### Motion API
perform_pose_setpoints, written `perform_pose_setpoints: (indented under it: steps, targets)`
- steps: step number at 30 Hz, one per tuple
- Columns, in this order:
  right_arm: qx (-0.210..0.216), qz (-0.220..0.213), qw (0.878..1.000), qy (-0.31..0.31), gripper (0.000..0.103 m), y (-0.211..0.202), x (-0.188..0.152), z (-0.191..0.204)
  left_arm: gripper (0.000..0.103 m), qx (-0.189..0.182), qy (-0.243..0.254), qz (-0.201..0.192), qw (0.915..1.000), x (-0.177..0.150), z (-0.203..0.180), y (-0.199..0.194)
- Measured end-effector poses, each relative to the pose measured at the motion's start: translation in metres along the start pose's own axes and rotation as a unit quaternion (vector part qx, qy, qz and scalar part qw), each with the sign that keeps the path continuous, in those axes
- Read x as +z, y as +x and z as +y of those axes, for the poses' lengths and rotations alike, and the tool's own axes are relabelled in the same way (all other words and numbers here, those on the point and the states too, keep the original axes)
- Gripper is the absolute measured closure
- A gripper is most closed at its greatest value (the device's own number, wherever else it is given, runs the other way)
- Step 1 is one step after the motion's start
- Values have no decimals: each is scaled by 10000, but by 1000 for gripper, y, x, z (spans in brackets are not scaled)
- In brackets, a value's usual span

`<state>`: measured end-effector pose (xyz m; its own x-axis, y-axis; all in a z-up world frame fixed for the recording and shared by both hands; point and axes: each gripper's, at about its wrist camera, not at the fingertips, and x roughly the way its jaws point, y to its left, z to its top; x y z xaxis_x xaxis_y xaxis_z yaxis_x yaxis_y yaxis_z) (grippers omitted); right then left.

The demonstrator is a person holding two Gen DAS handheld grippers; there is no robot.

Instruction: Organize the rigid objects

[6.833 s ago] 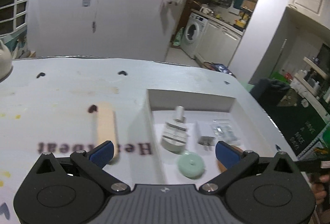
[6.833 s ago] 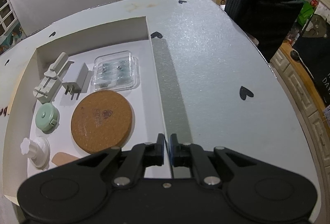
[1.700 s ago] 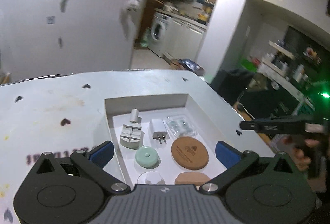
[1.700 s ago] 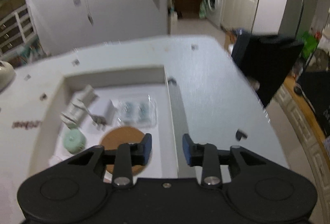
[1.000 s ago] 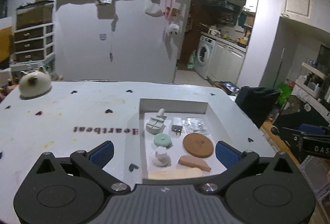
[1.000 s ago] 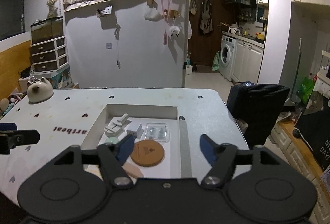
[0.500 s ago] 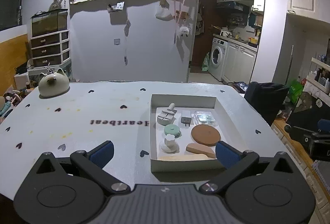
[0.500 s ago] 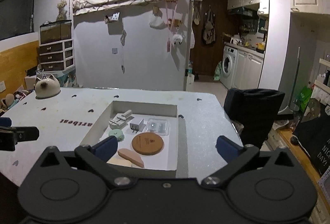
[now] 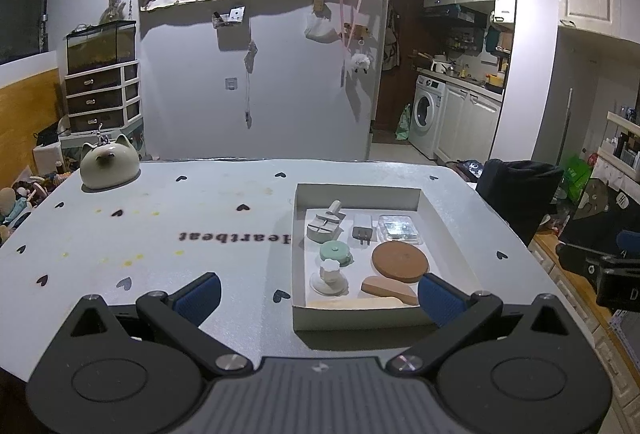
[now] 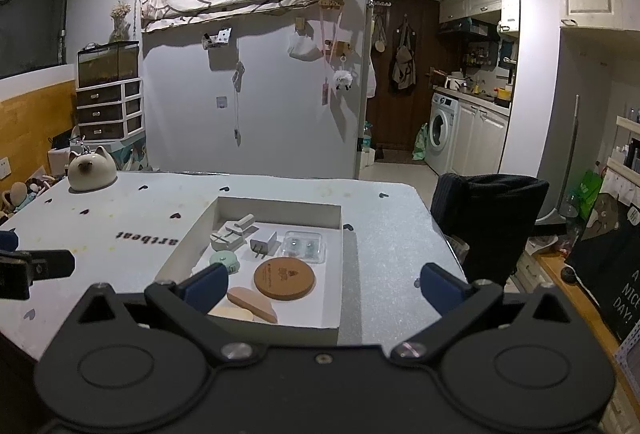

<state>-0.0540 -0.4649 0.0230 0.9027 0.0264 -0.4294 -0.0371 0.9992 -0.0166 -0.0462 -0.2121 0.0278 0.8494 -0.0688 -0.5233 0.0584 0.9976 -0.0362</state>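
1. Your left gripper (image 9: 318, 294) hangs over the near edge of the table (image 9: 168, 274), jaws spread wide, nothing between the blue pads.
2. Your right gripper (image 10: 323, 284) has just been opening its jaws; they now stand at full spread and empty, in front of the box.
3. White shallow box (image 9: 448, 234): sits on the right half of the table, open-topped, all sorted pieces inside.
4. Back row of the box, left to right: grey clamp-like block (image 9: 325, 224), white plug adapter (image 9: 362, 228), clear plastic case (image 9: 398, 228).
5. Middle row: mint-green round tin (image 9: 335, 252) at left, round cork coaster (image 9: 400, 260) to its right.
6. Front row: white knobbed piece (image 9: 330, 274) at left, tan wedge-shaped piece (image 9: 388, 288) beside it, pale wooden stick (image 9: 354, 303) lying along the near wall.
7. Cat-shaped ceramic jar (image 9: 109, 166): far left corner of the table, well apart from the box.
8. Table surface: printed black hearts and the lettering "Heartbeat" (image 9: 234, 237) just left of the box.
9. Dark chair back (image 10: 490, 218): stands off the right side of the table.
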Motion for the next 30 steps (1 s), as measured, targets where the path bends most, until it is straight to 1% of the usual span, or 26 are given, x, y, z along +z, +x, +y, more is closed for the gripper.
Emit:
perform_pose_setpoints:
  steps: [30]
  targets:
    - [-3,38,10000,-5,0,0,-1,-2,0,0,3,13,10000,5,5,-1]
